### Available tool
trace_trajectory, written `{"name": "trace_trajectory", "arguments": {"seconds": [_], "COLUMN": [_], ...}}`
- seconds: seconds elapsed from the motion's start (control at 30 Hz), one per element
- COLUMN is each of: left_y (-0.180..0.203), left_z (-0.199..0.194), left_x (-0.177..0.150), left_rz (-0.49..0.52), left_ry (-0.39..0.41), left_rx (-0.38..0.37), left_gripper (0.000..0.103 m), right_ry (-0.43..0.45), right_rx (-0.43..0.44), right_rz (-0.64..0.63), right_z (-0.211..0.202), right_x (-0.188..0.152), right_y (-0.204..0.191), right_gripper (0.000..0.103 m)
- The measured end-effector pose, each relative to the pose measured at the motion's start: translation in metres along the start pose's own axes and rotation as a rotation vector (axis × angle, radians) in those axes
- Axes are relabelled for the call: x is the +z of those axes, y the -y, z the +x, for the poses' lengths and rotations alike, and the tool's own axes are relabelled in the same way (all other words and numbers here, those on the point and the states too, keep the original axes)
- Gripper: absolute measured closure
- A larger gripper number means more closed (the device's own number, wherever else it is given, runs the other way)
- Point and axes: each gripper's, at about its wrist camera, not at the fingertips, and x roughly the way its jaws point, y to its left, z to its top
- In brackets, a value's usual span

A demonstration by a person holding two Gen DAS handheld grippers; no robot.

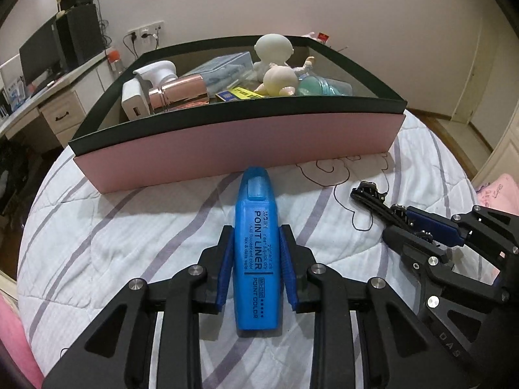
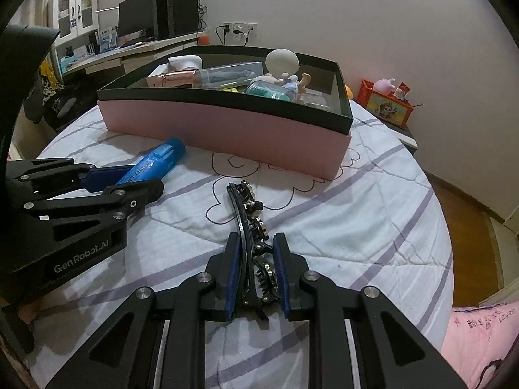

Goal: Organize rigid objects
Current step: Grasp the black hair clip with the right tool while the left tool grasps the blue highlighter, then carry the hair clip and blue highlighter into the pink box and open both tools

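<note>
Blue highlighter [image 1: 256, 259]: we see it on the quilt [image 1: 113, 243] just before the box, clamped between the left gripper [image 1: 256, 236] pads.
Hair clip [image 2: 251, 223]: we note the right gripper [image 2: 257, 243] closed on it, near the box.
Pink box [image 1: 227, 152]: holds doll figures [image 1: 275, 61], rose-gold bottle [image 1: 178, 92], white dispenser [image 1: 155, 73], clear case [image 1: 223, 68].

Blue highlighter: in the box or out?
Out: the blue highlighter lies on the quilt before the pink box, between the left gripper's fingers.
</note>
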Motion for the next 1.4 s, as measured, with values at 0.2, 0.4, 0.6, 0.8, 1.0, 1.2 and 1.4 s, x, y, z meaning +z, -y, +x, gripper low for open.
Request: {"name": "trace_trajectory", "arguments": {"seconds": [0.2,0.4,0.6,0.8,1.0,1.2,1.4], "left_y": [-0.003,-0.002,-0.009,-0.019,-0.028,-0.029,-0.041], "left_z": [-0.004,-0.016,-0.044,-0.090,-0.145,-0.184,-0.206], "left_x": [-0.004,-0.011,-0.016,-0.013,-0.010,-0.007,0.004], "left_rz": [0.010,0.027,0.013,0.005,-0.011,0.031,0.019], "left_ry": [0.006,0.022,0.085,0.215,0.395,0.517,0.589], "left_rx": [-0.007,-0.014,-0.034,-0.015,0.057,0.096,0.147], "left_gripper": [0.076,0.076,0.076,0.076,0.076,0.076,0.076], "right_ry": [0.001,0.012,0.064,0.187,0.347,0.461,0.499], "right_rx": [-0.025,0.022,0.177,0.219,0.180,0.137,0.115], "right_rz": [-0.007,0.060,0.173,0.182,0.145,0.109,0.067], "right_z": [0.000,-0.006,-0.020,-0.058,-0.109,-0.145,-0.158], "right_x": [0.000,-0.004,-0.008,0.000,0.018,0.029,0.043], "right_y": [-0.004,0.002,0.005,-0.009,-0.027,-0.039,-0.045], "right_gripper": [0.082,0.083,0.083,0.083,0.083,0.083,0.083]}}
